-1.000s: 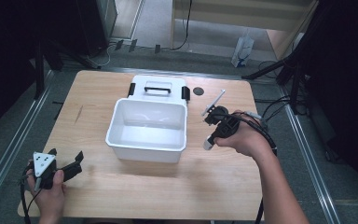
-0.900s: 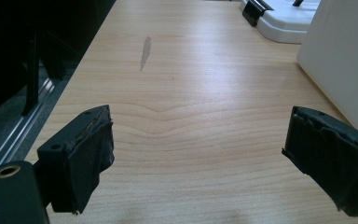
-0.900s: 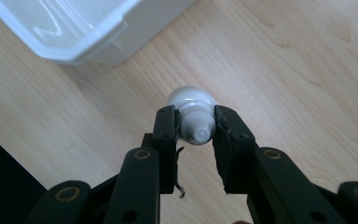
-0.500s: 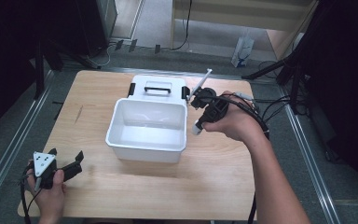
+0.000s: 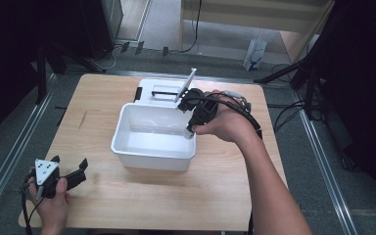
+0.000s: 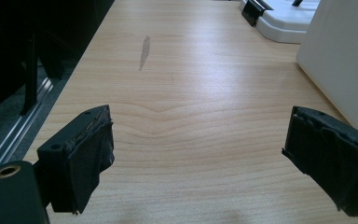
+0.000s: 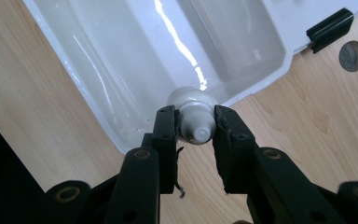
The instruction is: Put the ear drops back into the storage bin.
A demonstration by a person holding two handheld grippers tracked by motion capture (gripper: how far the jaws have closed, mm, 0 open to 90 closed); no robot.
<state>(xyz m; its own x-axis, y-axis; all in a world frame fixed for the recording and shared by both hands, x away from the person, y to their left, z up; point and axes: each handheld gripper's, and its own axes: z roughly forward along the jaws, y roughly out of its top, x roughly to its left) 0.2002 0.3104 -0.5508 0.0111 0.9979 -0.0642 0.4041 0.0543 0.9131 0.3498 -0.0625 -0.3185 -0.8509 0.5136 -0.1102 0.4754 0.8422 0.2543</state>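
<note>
jaws of our right gripper (image 7: 194,128) pinch a white tube (image 7: 195,119) by its cap over the white bin's (image 5: 127,147) right rim; our hand hides most of the tube. our left gripper (image 6: 198,161), jaws wide and empty, rests at the table's (image 5: 225,196) near-left corner, bare wood ahead.

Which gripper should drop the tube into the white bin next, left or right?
Right. The right gripper is shut on the tube at the white bin, by its near right rim. The left gripper sits open at the table's front left corner, holding nothing.
</note>
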